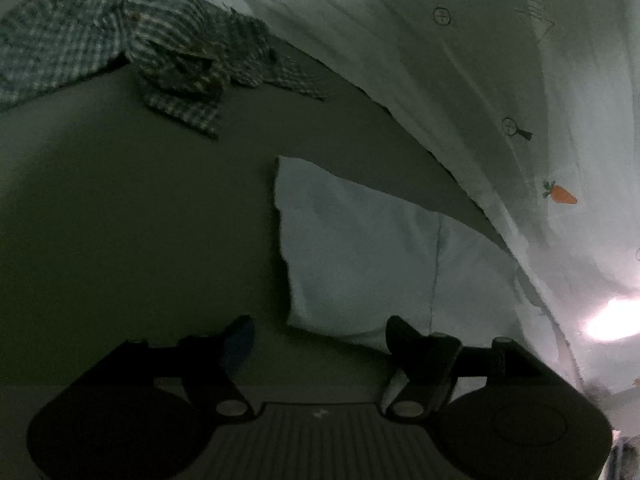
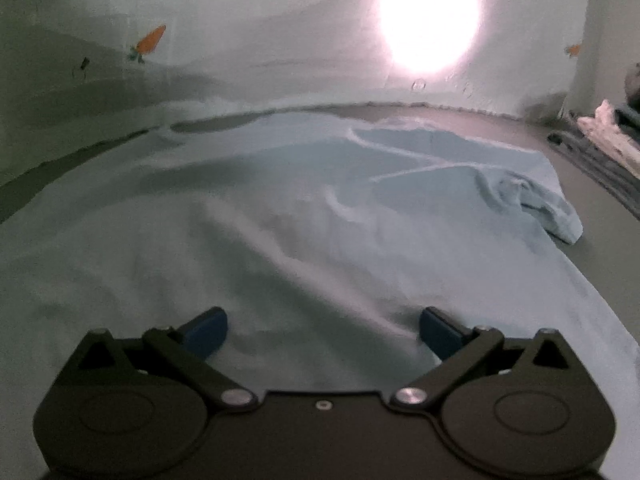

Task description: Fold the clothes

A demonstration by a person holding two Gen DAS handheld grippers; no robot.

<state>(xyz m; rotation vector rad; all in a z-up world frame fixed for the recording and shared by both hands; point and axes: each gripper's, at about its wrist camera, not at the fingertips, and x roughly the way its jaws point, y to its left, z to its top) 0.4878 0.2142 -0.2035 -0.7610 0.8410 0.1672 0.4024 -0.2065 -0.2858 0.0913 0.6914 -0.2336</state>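
Observation:
A pale blue T-shirt [image 2: 312,216] lies spread on the grey table [image 2: 624,256], its sleeve [image 2: 552,208] bunched at the right. My right gripper [image 2: 323,330] is open, low over the shirt's near part, a fold of cloth between its blue pads [image 2: 206,330]. In the left wrist view a corner of the pale blue shirt [image 1: 352,248] lies on the grey table [image 1: 120,220]. My left gripper [image 1: 320,340] is open just before that corner, holding nothing.
A white garment with carrot prints [image 1: 460,60] hangs over the scene and also shows in the right wrist view [image 2: 240,40], with a lamp glaring through it. A crumpled checked shirt [image 1: 132,40] lies far left. Folded clothes [image 2: 608,140] sit at the right edge.

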